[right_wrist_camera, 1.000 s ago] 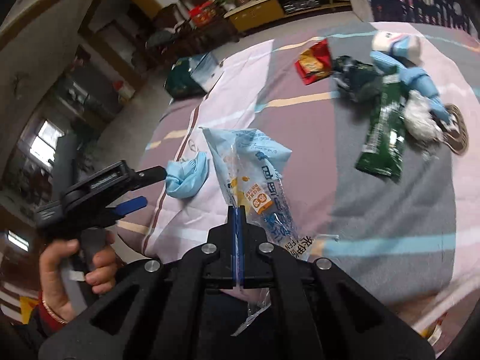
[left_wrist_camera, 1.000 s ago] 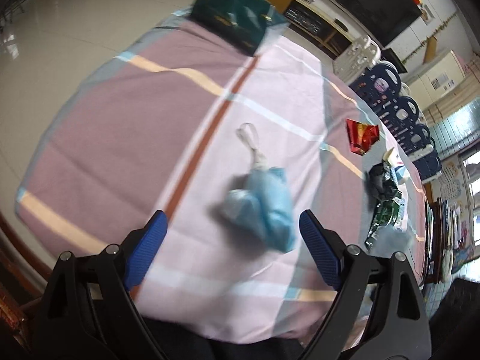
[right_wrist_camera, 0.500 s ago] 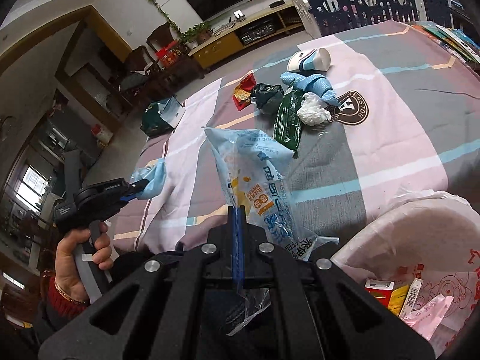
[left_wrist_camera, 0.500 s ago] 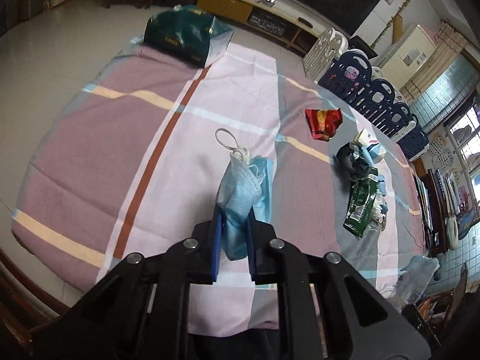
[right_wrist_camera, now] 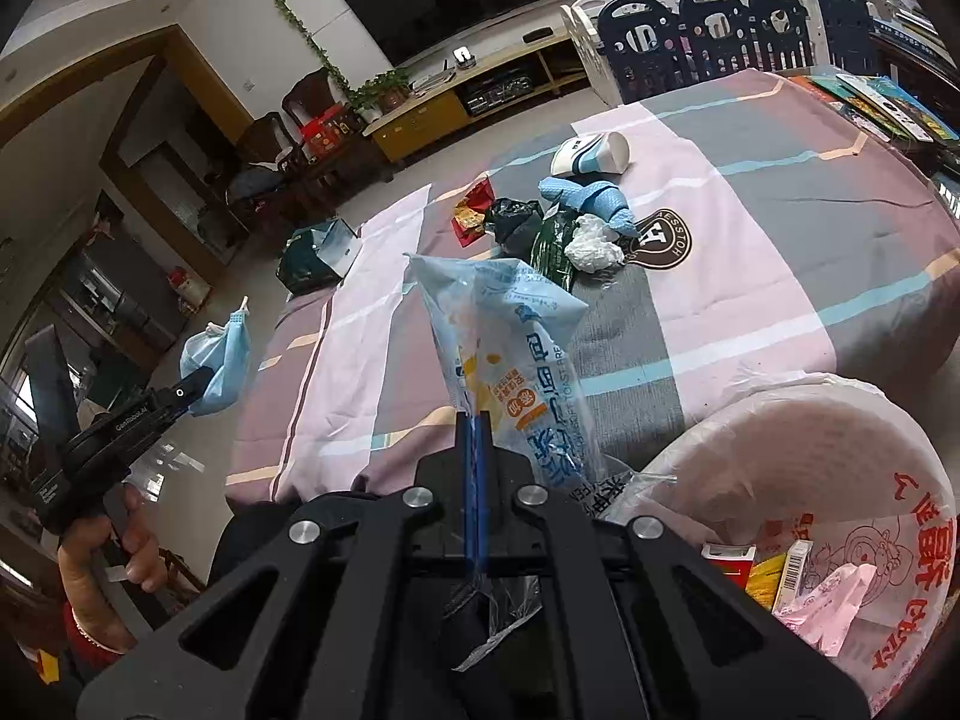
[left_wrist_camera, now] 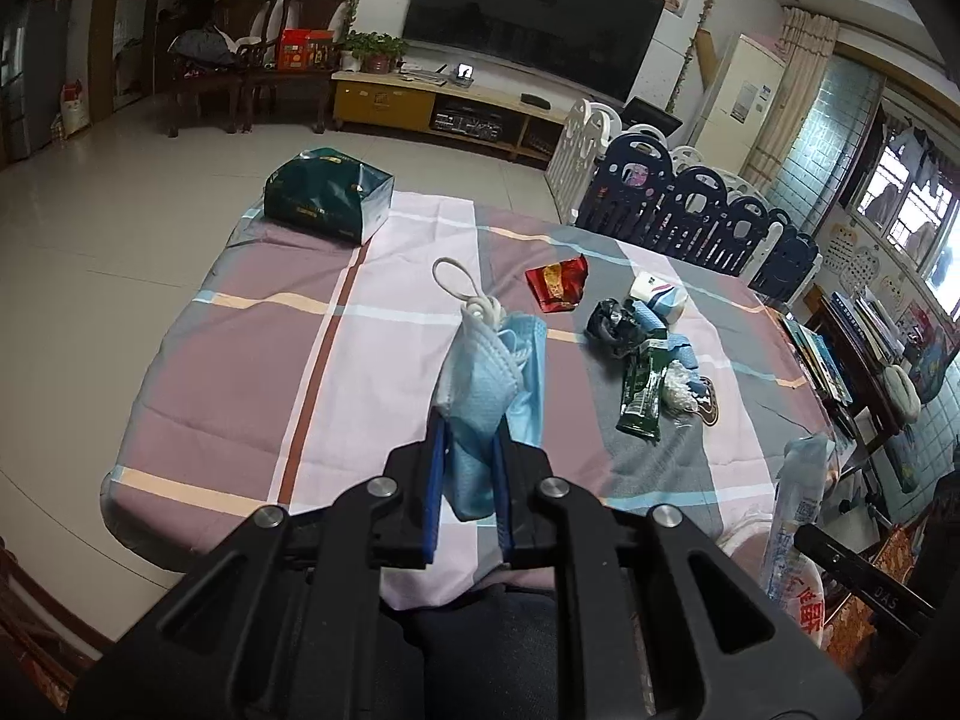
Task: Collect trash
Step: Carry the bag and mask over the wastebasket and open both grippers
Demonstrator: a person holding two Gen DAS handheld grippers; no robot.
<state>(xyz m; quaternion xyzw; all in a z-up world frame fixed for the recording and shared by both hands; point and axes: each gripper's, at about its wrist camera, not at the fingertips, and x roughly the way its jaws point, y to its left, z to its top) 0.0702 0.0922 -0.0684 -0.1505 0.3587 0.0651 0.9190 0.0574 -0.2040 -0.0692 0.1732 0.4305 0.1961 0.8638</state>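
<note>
L tool [left_wrist_camera: 468, 450] clamped on blue mask [left_wrist_camera: 492, 372], R tool [right_wrist_camera: 474, 438] pinching bread bag [right_wrist_camera: 510, 348], wrappers [left_wrist_camera: 642, 384] piled mid-table, bin [right_wrist_camera: 840, 480] nearby

Grippers: two, left gripper [left_wrist_camera: 468, 444], right gripper [right_wrist_camera: 474, 426]. One face mask [left_wrist_camera: 492, 372]. One clear bread bag [right_wrist_camera: 510, 348]. One bin bag [right_wrist_camera: 840, 450]. One red wrapper [left_wrist_camera: 558, 282], one green wrapper [left_wrist_camera: 642, 384], one cup [right_wrist_camera: 591, 156], one green box [left_wrist_camera: 327, 195].
</note>
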